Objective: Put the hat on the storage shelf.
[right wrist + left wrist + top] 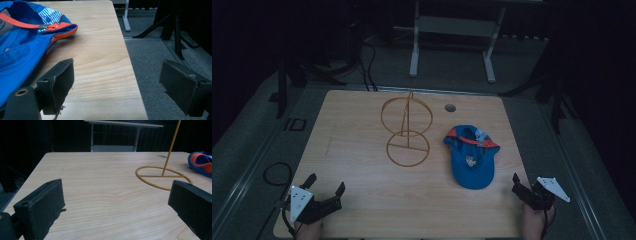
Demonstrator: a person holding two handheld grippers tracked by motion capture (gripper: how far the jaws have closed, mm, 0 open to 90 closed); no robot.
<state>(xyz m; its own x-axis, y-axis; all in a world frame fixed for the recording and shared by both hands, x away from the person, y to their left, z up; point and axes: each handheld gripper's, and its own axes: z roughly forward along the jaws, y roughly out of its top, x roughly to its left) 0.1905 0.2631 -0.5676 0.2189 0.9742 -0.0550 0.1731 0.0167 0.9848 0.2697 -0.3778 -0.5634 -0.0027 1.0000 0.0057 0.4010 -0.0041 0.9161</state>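
A gold wire stand, two rings on an upright post, rises from the middle of the wooden table. To its right a blue cap with orange trim lies upside down. My left gripper is open at the near left corner, well short of the stand. In the left gripper view its jaws gape wide over bare wood, with the stand's base ring and the cap ahead on the right. My right gripper sits open at the near right edge; the cap lies just left of its jaws.
A round cable hole sits near the table's far edge. A white-legged frame stands behind the table, black stand legs to the right, a cable loop on the floor at left. The table's right edge runs between my right jaws.
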